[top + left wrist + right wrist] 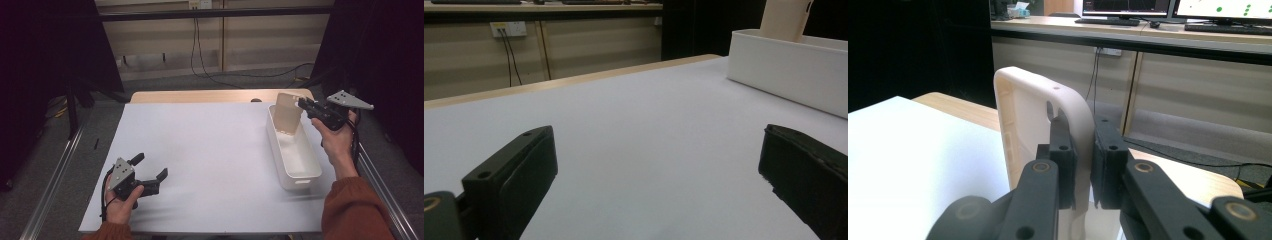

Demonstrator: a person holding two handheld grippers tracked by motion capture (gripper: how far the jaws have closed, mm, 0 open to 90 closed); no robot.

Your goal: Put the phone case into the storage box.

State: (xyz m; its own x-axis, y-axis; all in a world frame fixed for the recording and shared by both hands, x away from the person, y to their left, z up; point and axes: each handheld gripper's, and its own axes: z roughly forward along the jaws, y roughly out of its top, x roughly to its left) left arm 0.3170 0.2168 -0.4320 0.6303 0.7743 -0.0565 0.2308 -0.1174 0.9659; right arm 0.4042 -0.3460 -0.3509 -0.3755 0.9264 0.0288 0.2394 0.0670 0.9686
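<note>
A cream plastic piece with rounded corners and a raised rim stands upright over the far end of a white bin. My right gripper is shut on its right edge. In the right gripper view the two black jaws pinch the rim of the cream piece, just below a small slot. My left gripper rests low at the near left of the table, open, with nothing between its fingers. In the left gripper view the open jaws frame bare white table, with the bin and cream piece farther off.
A white sheet covers the wooden table, whose far edge shows bare. The long bin lies along the right side. Metal rails run down both table sides. Cables hang on the far wall.
</note>
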